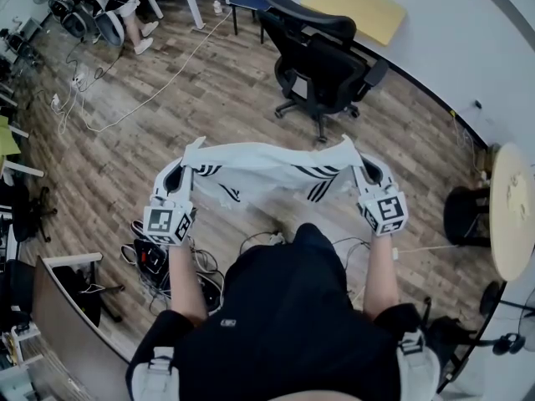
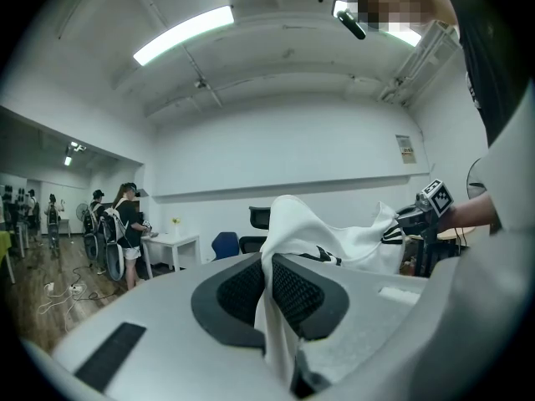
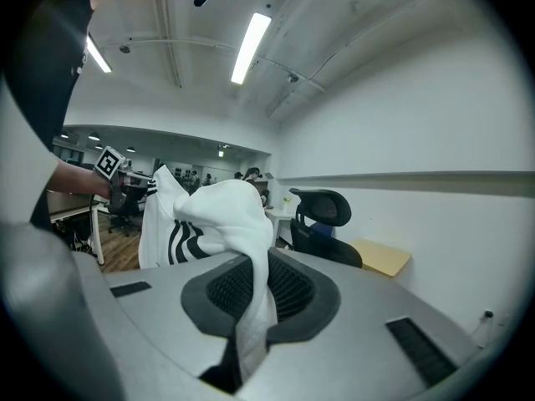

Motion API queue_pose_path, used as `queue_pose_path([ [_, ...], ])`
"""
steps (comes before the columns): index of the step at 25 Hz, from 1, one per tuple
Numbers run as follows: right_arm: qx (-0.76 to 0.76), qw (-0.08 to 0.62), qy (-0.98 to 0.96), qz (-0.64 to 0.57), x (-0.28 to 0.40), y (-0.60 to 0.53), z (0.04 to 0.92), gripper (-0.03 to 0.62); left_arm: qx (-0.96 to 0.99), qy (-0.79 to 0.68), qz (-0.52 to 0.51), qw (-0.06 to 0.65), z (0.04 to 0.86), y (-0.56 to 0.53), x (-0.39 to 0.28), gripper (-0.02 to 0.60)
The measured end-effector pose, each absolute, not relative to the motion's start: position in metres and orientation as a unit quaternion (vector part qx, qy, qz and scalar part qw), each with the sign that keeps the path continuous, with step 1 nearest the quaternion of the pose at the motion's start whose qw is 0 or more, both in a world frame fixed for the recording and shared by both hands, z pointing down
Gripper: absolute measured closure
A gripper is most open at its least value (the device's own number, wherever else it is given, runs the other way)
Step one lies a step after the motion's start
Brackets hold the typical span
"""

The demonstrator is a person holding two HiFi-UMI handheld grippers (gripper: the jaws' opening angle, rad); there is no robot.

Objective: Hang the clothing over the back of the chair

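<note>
A white garment with black stripes (image 1: pixel 267 172) is stretched out between my two grippers, held up in the air above the wooden floor. My left gripper (image 1: pixel 191 153) is shut on its left corner, and the cloth (image 2: pixel 288 249) runs up between the pads. My right gripper (image 1: pixel 351 150) is shut on the right corner, the cloth (image 3: pixel 242 249) bunched between its pads. A black office chair (image 1: pixel 326 57) stands ahead of the garment, its back toward me; it also shows in the right gripper view (image 3: pixel 322 215).
A yellow board (image 1: pixel 355 7) lies by the white wall behind the chair. A round table (image 1: pixel 512 211) stands at the right. Cables (image 1: pixel 150 94) trail over the floor at the left, and a power strip with wires (image 1: pixel 155 257) lies near my feet. People stand at the far left (image 2: pixel 125 224).
</note>
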State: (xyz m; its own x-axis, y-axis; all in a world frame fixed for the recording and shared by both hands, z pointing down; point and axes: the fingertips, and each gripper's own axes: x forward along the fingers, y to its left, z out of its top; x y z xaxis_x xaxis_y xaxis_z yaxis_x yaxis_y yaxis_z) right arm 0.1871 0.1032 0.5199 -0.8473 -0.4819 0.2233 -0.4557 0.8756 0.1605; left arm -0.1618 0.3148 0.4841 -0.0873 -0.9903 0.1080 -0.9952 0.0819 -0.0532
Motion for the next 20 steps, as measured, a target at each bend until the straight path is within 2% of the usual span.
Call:
queue_pose_path([
  [20, 0.234, 0.132, -0.962, -0.049, 0.16, 0.055, 0.519, 0.577, 0.665, -0.744, 0.067, 0.02, 0.477, 0.276, -0.186, 0.568],
])
